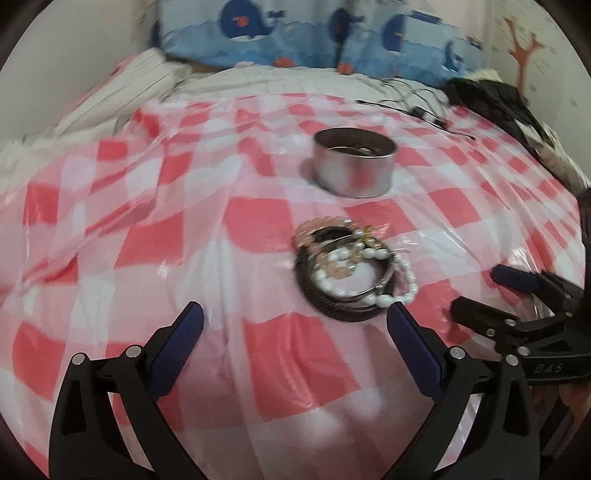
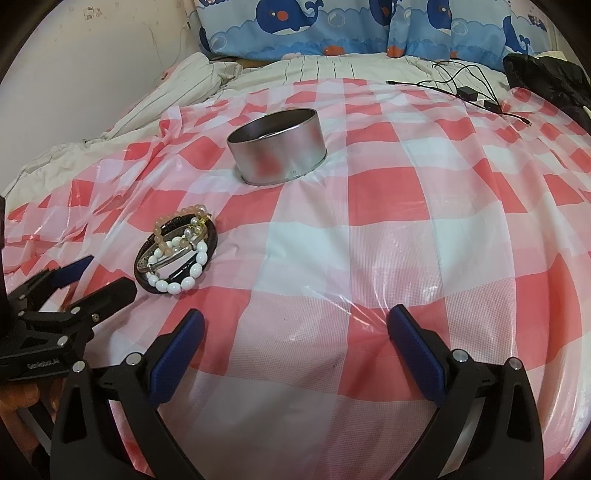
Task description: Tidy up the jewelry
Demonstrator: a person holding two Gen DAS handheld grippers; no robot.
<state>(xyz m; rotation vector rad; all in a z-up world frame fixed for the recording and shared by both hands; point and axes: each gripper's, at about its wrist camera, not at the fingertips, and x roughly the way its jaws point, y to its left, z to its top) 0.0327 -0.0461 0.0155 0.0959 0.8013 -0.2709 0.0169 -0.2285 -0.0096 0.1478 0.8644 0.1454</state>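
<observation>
Bedding: pink-and-white checked plastic sheet (image 2: 369, 229) spread over a bed, glossy and wrinkled; whale-print pillows (image 2: 332, 29) along the far edge; cables (image 2: 469, 88) and dark fabric at the far right corner.

Item 1, left gripper (image 1: 295, 325): jaws wide apart, holding nothing, low over the sheet, its right fingertip just beside the near edge of the jewelry.

Item 2, bracelet pile (image 2: 177, 254): several pieces stacked in one heap on the sheet, near the left gripper and well left of the right one. Contents: white bead bracelet (image 2: 184, 280), peach bead bracelet (image 2: 173, 221), dark braided cord band (image 1: 332, 310), a metal bangle. Handling, as judged: light; bead strands limp and likely to sag or roll; beads smooth and apt to slip between pads; bangle stiff. Pieces overlap, so lifting one may drag others. Best hold: across one side of a single loop, pinching cord or bangle edge rather than a round bead.

Item 3, round metal tin (image 2: 277, 151): open-topped, beyond the pile, apart from it; something lies inside, unclear what. Presumed destination.

Item 4, right gripper (image 2: 295, 328): jaws wide apart, nothing between them, over bare sheet.
</observation>
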